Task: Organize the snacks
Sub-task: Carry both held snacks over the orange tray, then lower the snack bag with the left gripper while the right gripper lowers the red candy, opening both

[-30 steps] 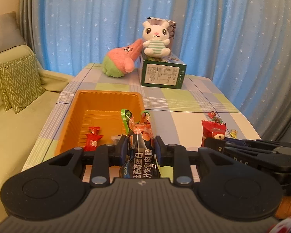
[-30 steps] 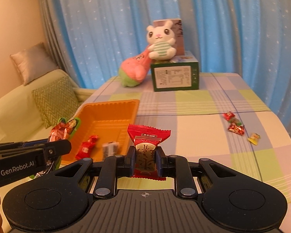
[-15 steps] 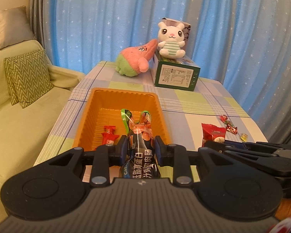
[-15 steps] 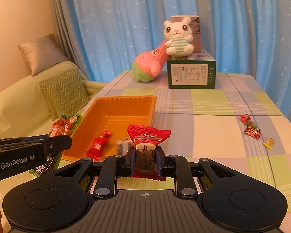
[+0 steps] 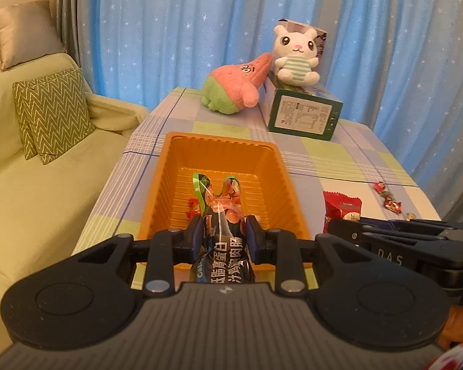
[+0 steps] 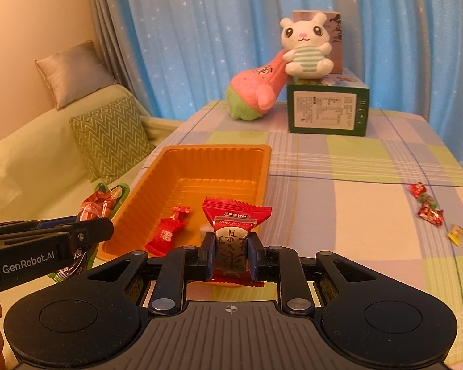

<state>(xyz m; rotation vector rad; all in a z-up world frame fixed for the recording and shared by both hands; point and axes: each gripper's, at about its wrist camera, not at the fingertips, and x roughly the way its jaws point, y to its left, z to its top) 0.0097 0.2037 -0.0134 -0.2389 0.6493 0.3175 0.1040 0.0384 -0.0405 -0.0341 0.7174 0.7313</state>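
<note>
Jaws of both grippers clamp snacks: left gripper (image 5: 223,236) a dark packet (image 5: 220,234), right gripper (image 6: 230,254) a red packet (image 6: 233,231).

On the table (image 6: 339,166), toward its left edge: a tray (image 6: 231,151), holding a small wrapped snack (image 6: 168,231) at its near end. Behind the tray, at the far end of the table: a box (image 6: 327,112), with a star-shaped plush (image 6: 256,89) leaning against its left side and a rabbit plush (image 6: 305,49) sitting on top. Right of the tray, well apart from it, near the right edge: a few small candies (image 6: 429,211). Left of the table: a sofa (image 5: 31,191) with a cushion (image 5: 51,114) on the seat, another cushion (image 5: 21,40) behind on the backrest. Behind everything: a curtain (image 5: 200,24).
</note>
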